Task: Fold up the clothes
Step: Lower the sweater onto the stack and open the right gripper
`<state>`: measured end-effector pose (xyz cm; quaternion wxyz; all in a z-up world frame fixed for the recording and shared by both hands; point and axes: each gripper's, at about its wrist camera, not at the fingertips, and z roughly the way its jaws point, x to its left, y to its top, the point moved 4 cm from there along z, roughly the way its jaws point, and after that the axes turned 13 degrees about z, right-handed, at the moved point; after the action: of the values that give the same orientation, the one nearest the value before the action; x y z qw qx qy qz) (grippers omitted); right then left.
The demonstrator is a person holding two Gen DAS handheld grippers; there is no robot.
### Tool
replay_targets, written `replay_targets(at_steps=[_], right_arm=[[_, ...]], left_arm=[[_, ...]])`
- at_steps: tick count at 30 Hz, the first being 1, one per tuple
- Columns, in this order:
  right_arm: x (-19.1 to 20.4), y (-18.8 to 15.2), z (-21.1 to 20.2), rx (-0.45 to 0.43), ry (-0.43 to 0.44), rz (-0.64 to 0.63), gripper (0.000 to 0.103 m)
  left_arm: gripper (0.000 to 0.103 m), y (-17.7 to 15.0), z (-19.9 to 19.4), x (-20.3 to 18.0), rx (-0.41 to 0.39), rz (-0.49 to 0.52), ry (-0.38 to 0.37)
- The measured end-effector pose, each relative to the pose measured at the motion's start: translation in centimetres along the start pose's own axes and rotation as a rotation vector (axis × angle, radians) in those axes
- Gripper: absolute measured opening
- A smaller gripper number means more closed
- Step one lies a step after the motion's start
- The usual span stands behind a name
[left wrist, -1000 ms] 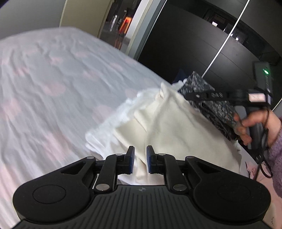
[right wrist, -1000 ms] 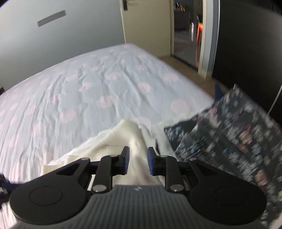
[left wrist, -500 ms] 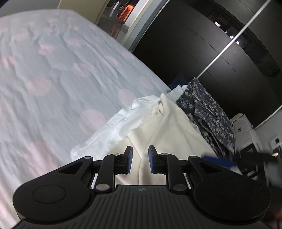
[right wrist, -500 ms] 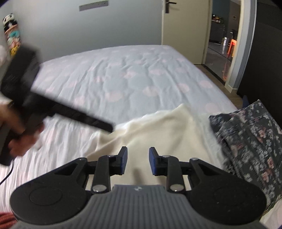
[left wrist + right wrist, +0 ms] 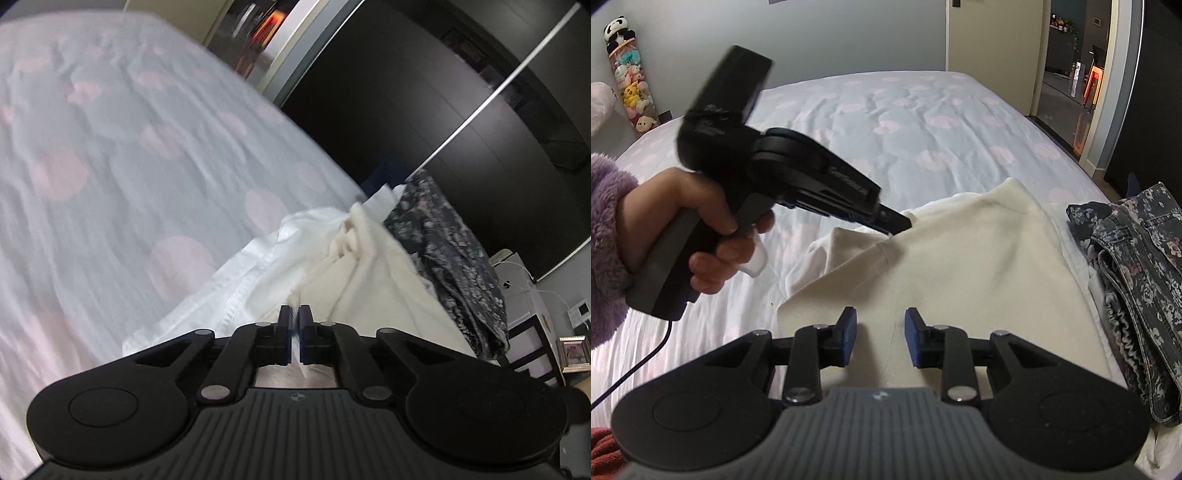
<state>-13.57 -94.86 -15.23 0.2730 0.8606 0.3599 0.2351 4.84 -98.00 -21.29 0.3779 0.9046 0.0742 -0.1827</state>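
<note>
Pinching a fold of the cream garment (image 5: 979,258) at ten o'clock on the pile, the left gripper (image 5: 294,321) sits clamped on it — the right gripper (image 5: 880,325) hovers apart, empty — next, probably grab the near edge.

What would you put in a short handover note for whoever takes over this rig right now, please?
Left gripper: shut, its tip pinching the far shoulder area of the cream top.
Right gripper: open, hovering over the near part of the cream top, nothing between its pads.
Things: the cream top lies over a white garment at the near edge of the bed; a dark floral garment sits in a heap to its right.
Done: nothing looks folded yet; the cream top is only gripped.
Left: take hold with the right gripper, spread and fold the cream top, then the white and floral pieces.
</note>
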Motion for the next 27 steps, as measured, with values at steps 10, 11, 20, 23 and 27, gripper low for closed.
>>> replay_targets(at_steps=[10, 11, 20, 23, 27], right_arm=[[-0.8, -0.3, -1.4, -0.028, 0.003, 0.034, 0.034], [-0.9, -0.3, -1.7, -0.031, 0.001, 0.040, 0.035], [-1.4, -0.9, -3.3, -0.046, -0.012, 0.082, 0.037], [-1.3, -1.5, -4.1, -0.056, -0.023, 0.077, 0.035], [-1.6, -2.6, -5.3, -0.070, -0.041, 0.095, 0.025]], left_arm=[[0.000, -0.4, -6.7, -0.1, -0.019, 0.039, 0.040], [0.000, -0.8, -6.9, 0.1, -0.012, 0.042, 0.051], [0.001, -3.3, -4.5, 2.1, -0.010, -0.012, 0.040], [0.004, -3.4, -5.2, 2.2, -0.022, -0.045, 0.045], [0.004, -3.6, -7.1, 1.0, -0.044, -0.036, 0.035]])
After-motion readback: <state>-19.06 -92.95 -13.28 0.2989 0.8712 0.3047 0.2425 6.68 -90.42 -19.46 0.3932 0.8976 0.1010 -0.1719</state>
